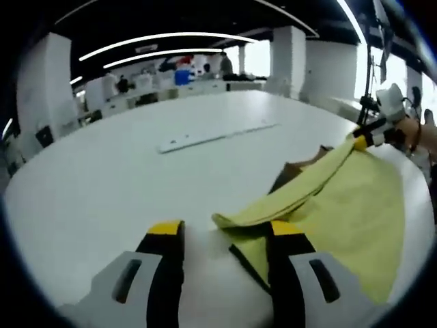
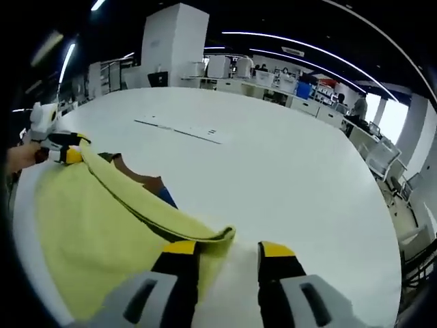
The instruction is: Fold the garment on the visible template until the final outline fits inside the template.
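A yellow garment (image 1: 355, 219) lies on the white table (image 1: 102, 184), with one long edge folded over into a thick band. The near end of that band (image 1: 229, 219) sits between the jaws of my left gripper (image 1: 227, 229), which stand wide apart. The far end reaches my right gripper (image 1: 365, 140), held by a hand. In the right gripper view the yellow garment (image 2: 89, 232) ends between the spread jaws of my right gripper (image 2: 229, 249), and my left gripper (image 2: 68, 152) is at the band's other end. A brown piece (image 2: 140, 179) with a blue edge peeks out beneath the fold.
A long white strip (image 1: 212, 137) lies flat on the table beyond the garment, also seen as the strip (image 2: 179, 130) in the right gripper view. White desks, pillars and people stand far behind the table. Bare tabletop (image 2: 287, 178) extends away from the garment.
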`<state>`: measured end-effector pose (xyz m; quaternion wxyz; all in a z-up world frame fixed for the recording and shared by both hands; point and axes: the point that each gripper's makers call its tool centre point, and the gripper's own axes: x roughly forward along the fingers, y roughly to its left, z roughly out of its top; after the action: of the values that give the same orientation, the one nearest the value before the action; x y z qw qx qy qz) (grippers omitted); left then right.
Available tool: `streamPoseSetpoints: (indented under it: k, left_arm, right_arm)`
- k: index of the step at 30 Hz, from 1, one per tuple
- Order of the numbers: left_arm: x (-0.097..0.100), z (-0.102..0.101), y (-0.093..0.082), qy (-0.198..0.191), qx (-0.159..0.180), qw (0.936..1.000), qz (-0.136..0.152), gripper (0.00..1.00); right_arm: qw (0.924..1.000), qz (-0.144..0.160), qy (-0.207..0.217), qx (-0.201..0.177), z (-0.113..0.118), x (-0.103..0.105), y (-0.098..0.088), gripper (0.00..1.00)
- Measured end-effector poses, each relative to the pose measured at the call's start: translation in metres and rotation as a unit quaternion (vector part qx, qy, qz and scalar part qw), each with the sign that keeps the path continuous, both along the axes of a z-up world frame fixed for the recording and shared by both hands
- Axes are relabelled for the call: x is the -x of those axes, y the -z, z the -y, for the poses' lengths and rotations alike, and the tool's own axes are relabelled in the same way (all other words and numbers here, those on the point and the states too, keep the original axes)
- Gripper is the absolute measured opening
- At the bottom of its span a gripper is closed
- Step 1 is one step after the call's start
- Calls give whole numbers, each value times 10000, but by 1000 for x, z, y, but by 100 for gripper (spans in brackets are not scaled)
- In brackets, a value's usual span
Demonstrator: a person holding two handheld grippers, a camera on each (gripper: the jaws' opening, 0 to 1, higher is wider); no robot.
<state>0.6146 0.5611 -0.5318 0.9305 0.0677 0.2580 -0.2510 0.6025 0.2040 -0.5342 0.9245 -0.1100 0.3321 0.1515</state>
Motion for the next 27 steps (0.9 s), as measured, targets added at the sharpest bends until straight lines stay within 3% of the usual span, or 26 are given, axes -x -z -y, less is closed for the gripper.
streamPoseSetpoints:
  k: [10, 14, 20, 27]
  left_arm:
    - [-17, -5, 0, -646, 592, 9961, -91, 41]
    - [-20, -11, 1, -899, 550, 9944, -101, 37]
    - [-18, -13, -2, -985, 633, 9930, -120, 38]
    - [-12, -14, -17, -950, 731, 9928, -45, 47]
  right_arm:
    - [9967, 169, 556, -565, -2, -16, -3, 31]
    - [9955, 148, 696, -618, 1, -19, -1, 31]
    - [9957, 129, 678, -620, -2, -16, -5, 31]
    - [9961, 79, 553, -684, -5, -6, -15, 37]
